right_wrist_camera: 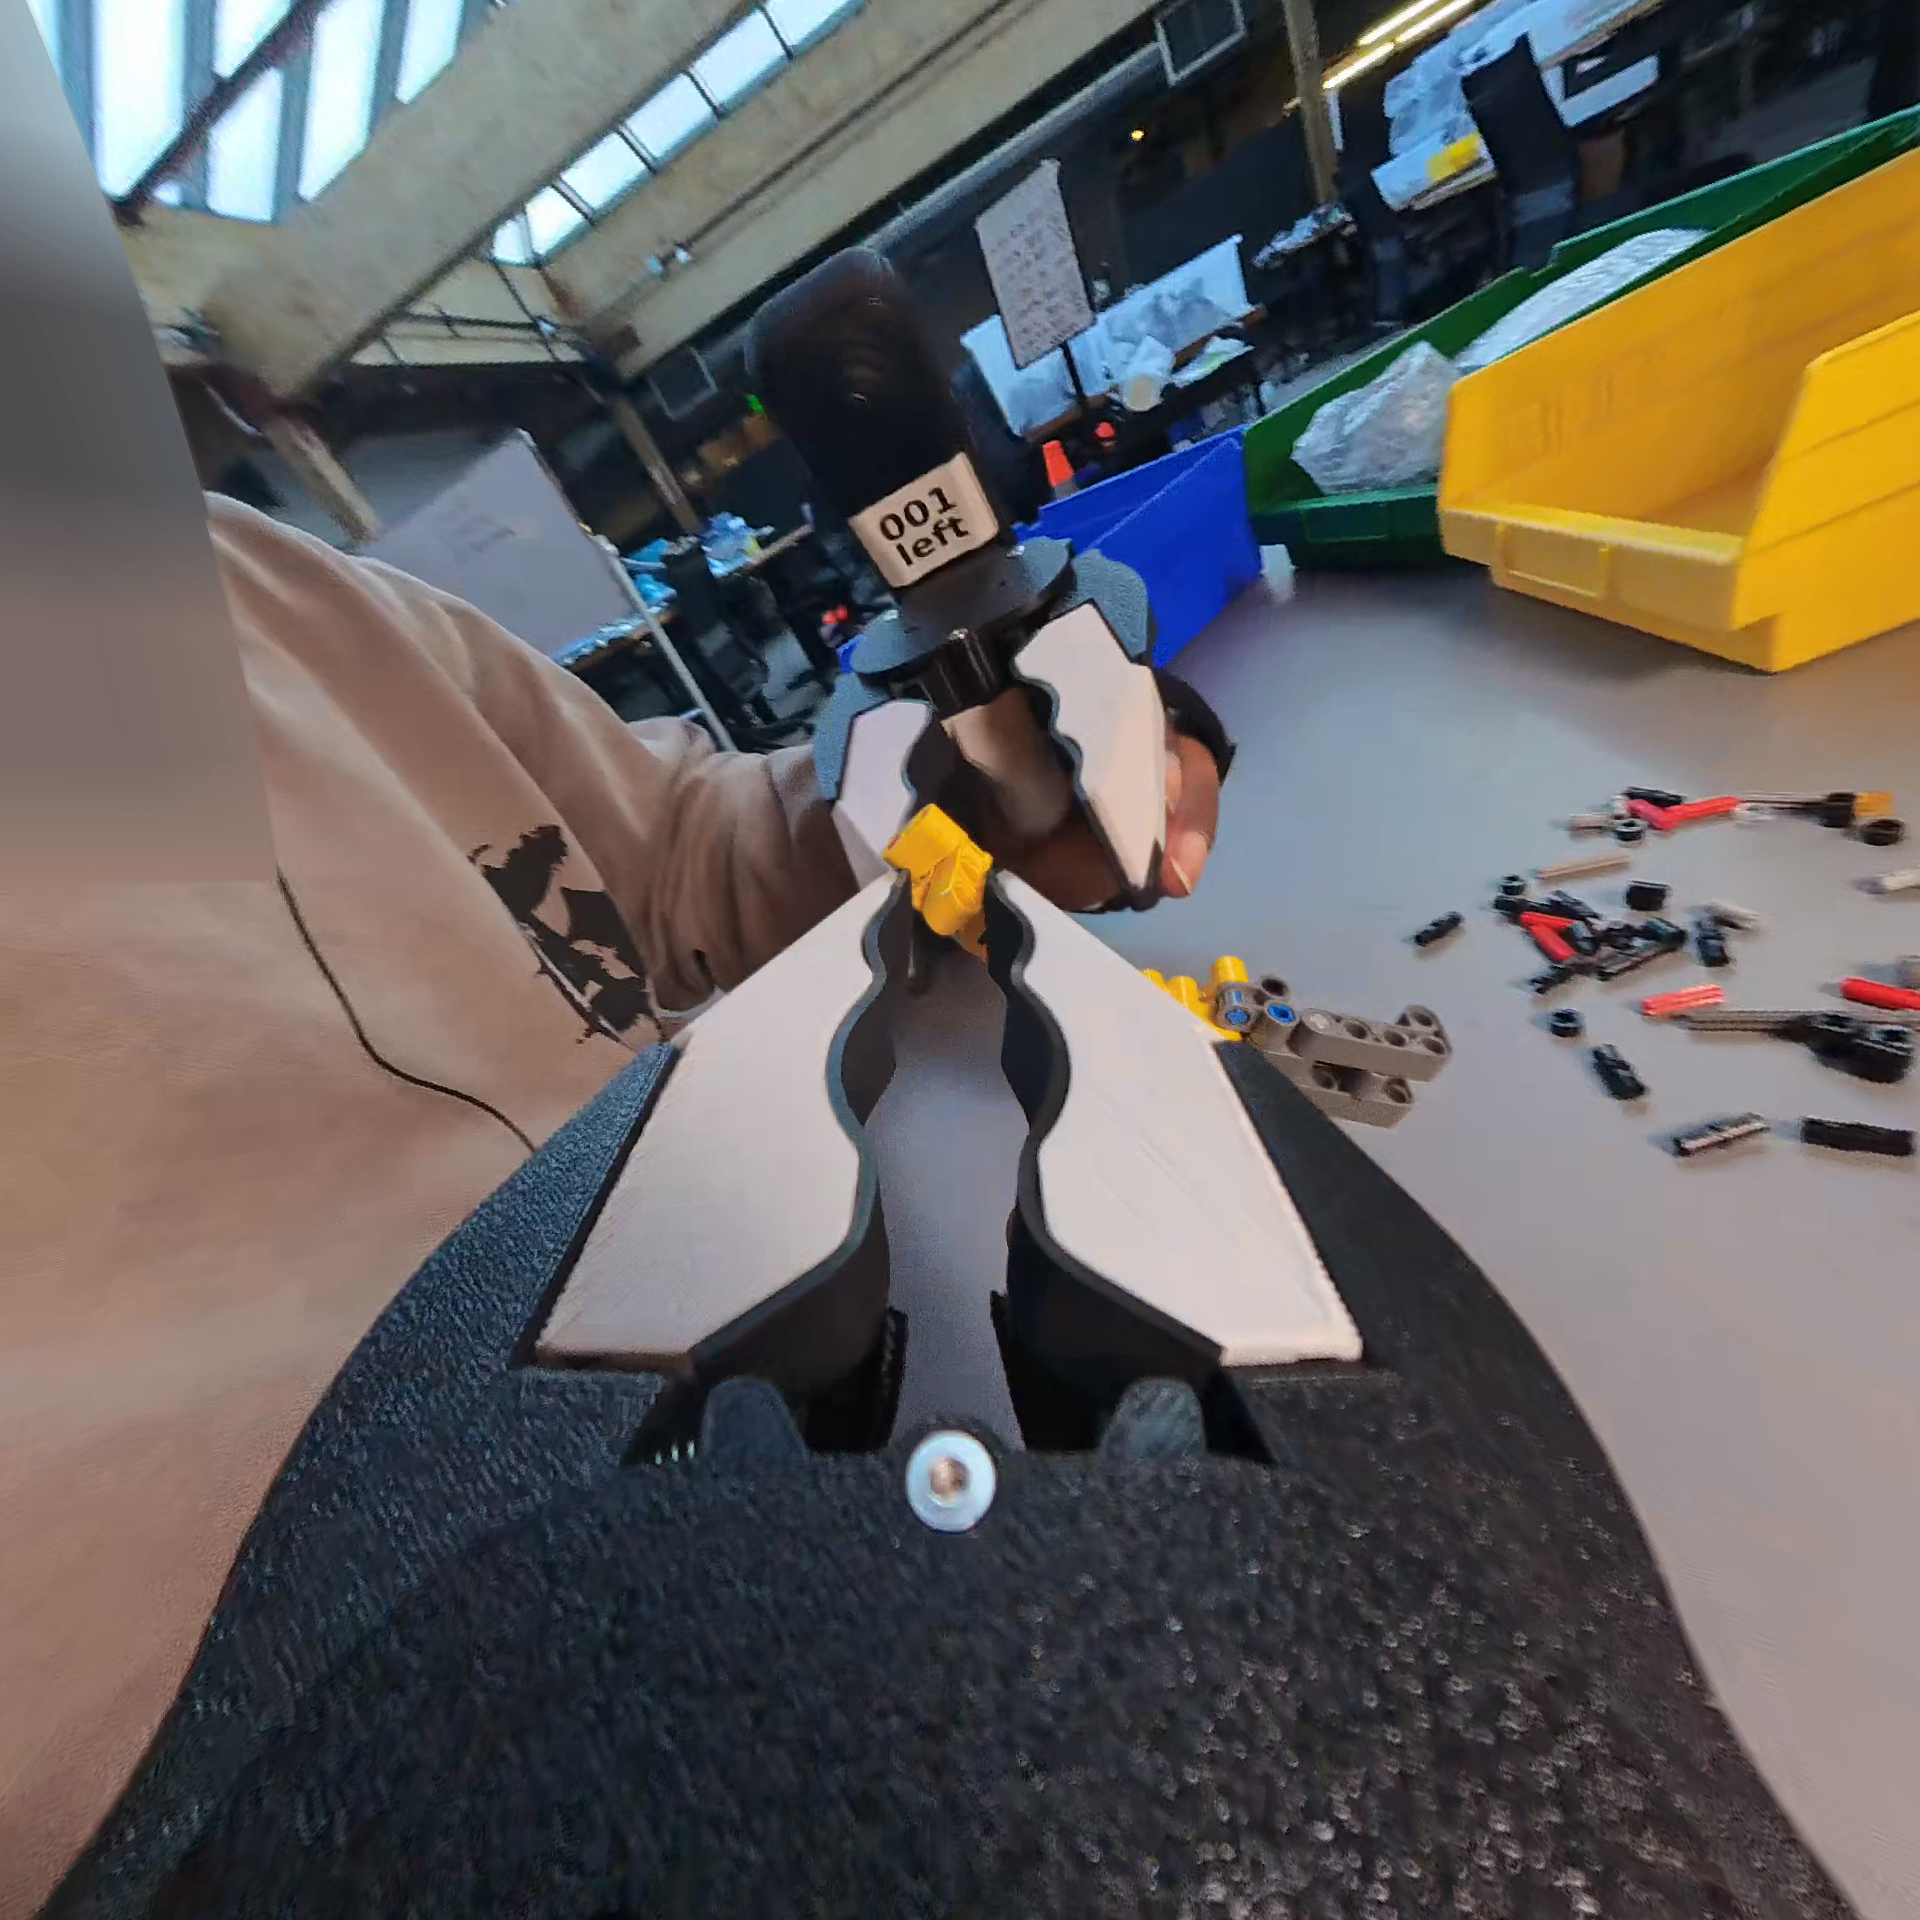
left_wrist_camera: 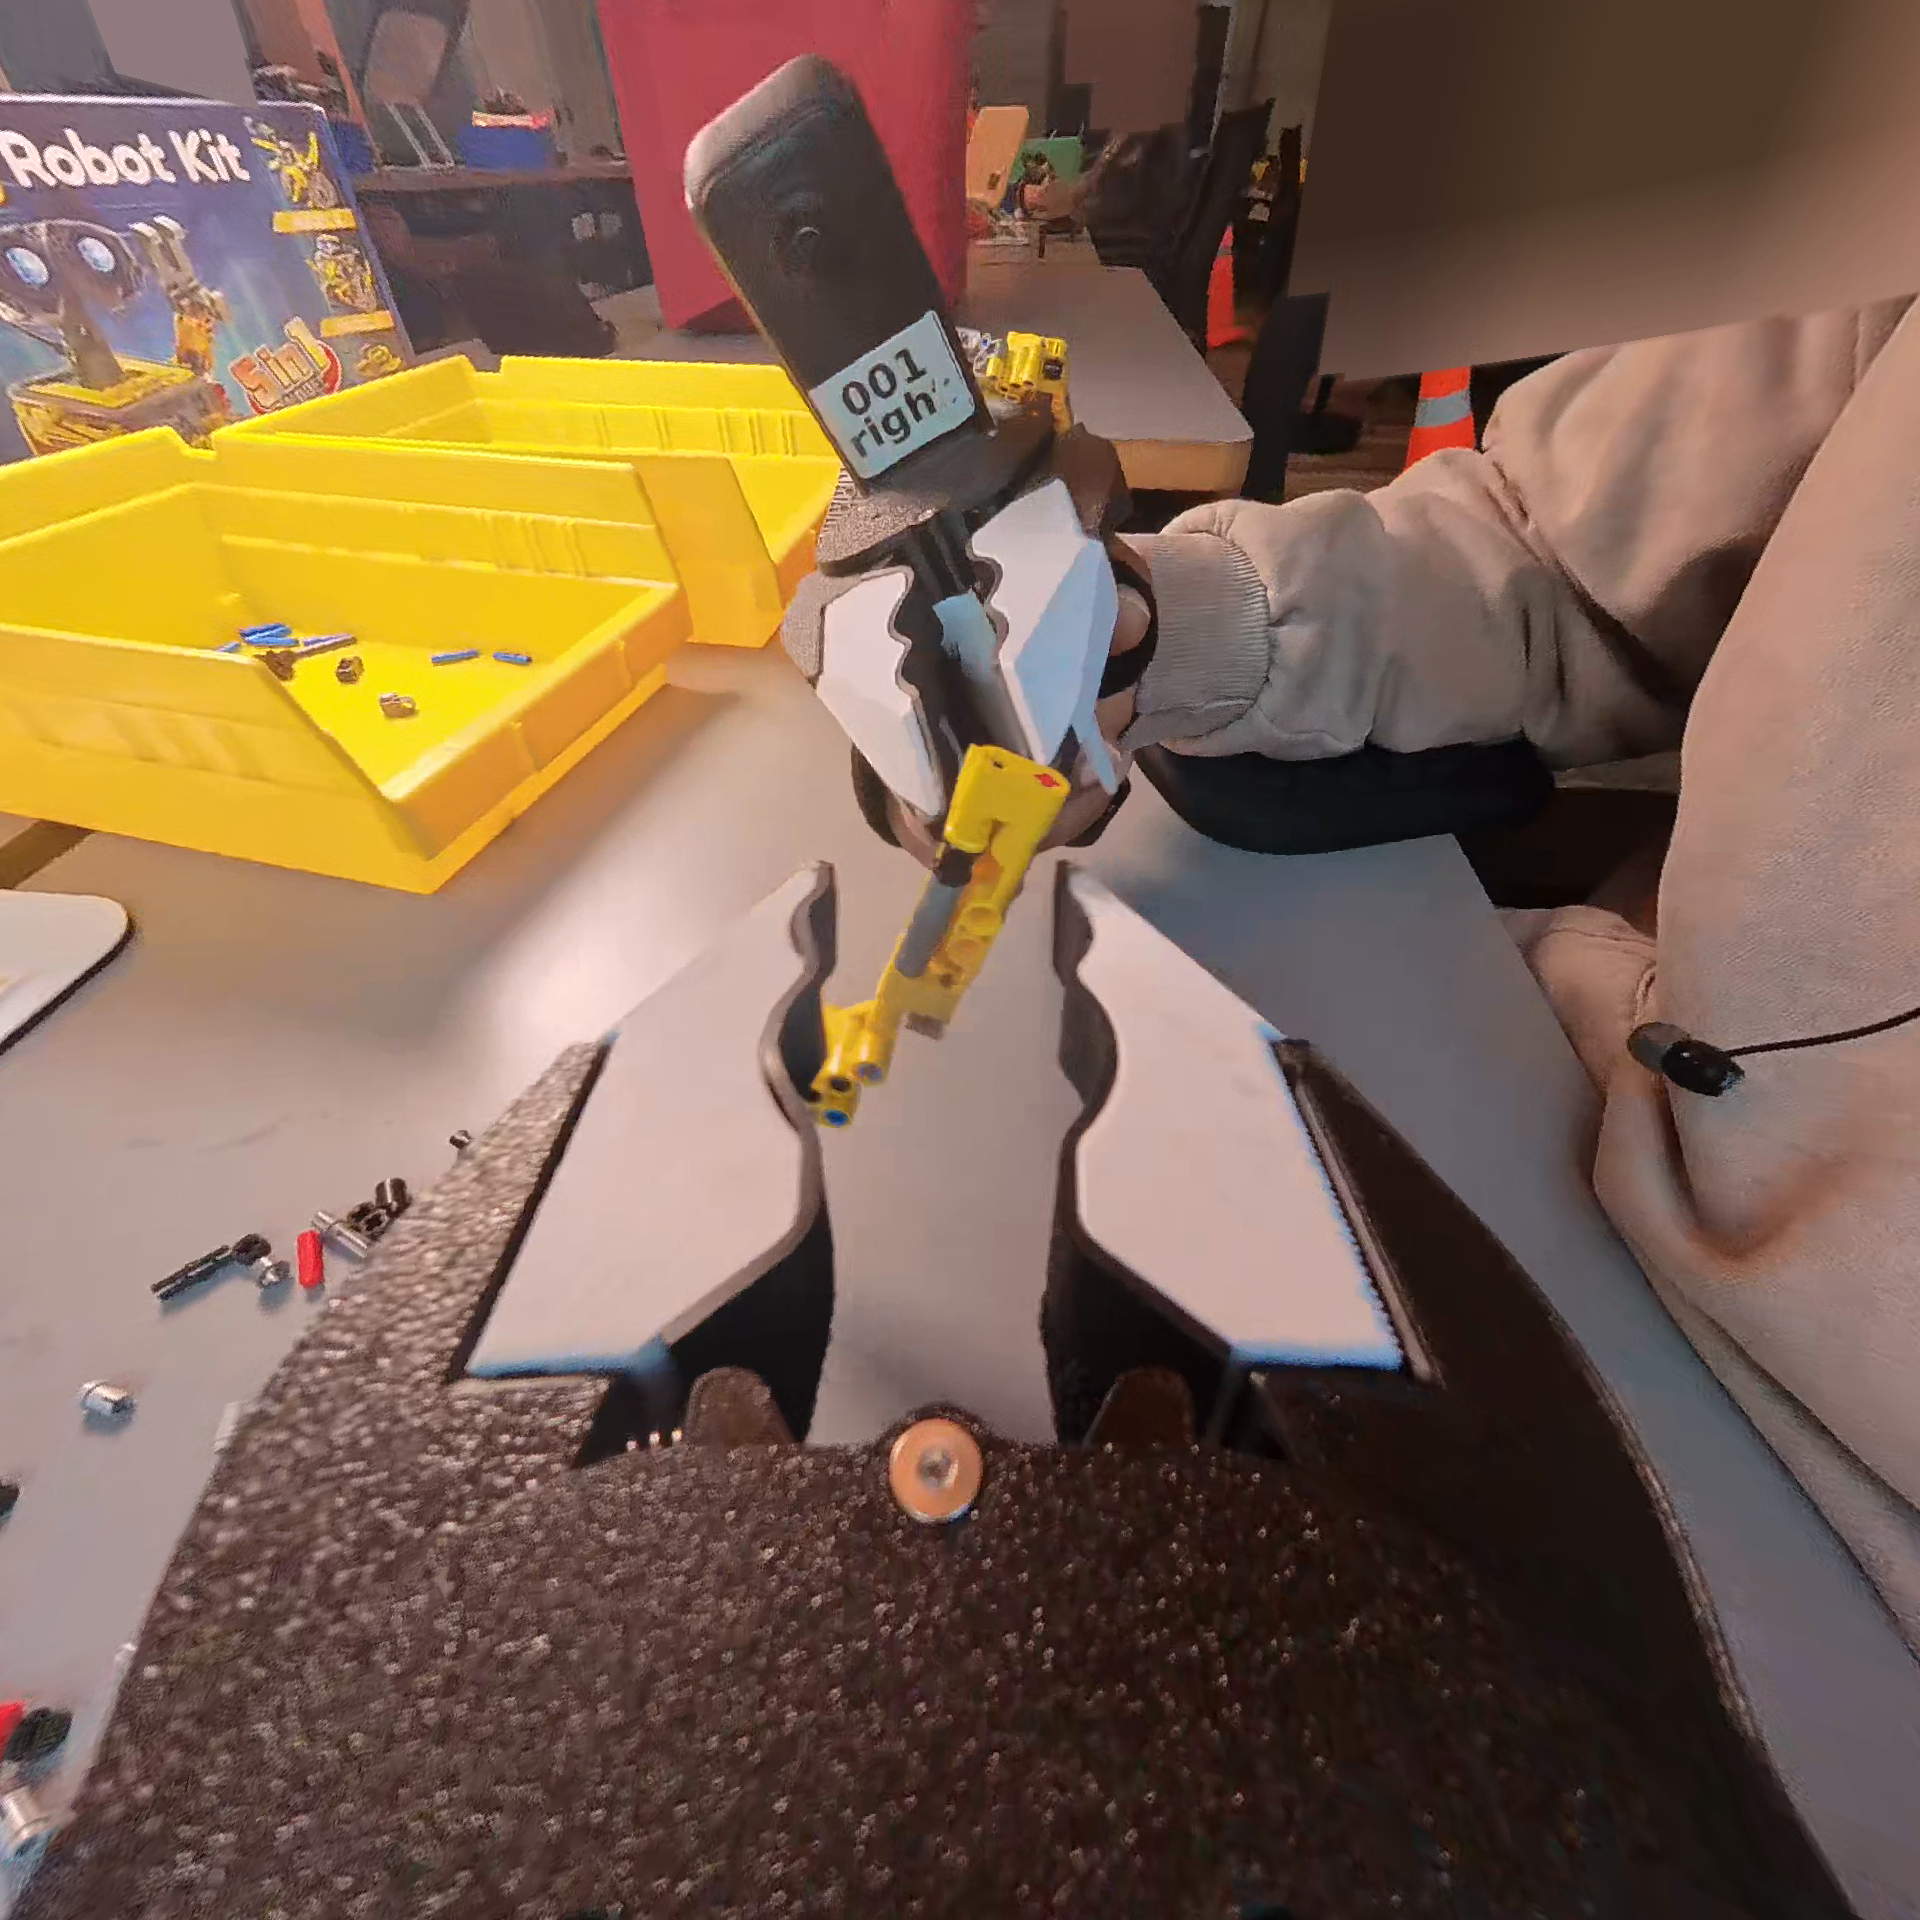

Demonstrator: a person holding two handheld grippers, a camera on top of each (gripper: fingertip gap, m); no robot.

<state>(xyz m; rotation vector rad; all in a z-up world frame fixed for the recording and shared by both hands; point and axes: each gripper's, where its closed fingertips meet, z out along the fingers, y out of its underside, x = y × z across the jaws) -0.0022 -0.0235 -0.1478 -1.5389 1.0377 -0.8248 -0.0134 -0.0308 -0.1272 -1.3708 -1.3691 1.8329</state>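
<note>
— Broadly, what is held in the yellow bins?
— Small blue and black pins are seen in the near one.
— And the grippers?
— A yellow beam assembly is clamped by the right gripper; the left gripper is spread around its far end, contact unclear. Loose parts are shown only rightward.

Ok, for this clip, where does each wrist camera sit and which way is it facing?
Left wrist view: on the left gripper, facing across the grey table at the right gripper and yellow bins; its own open jaws and a beige sleeve show.
Right wrist view: on the right gripper, facing back at the left gripper; own jaws pinching the yellow brick assembly, sleeve behind.
Shared: both grippers, the assembly, table, bins.
</note>
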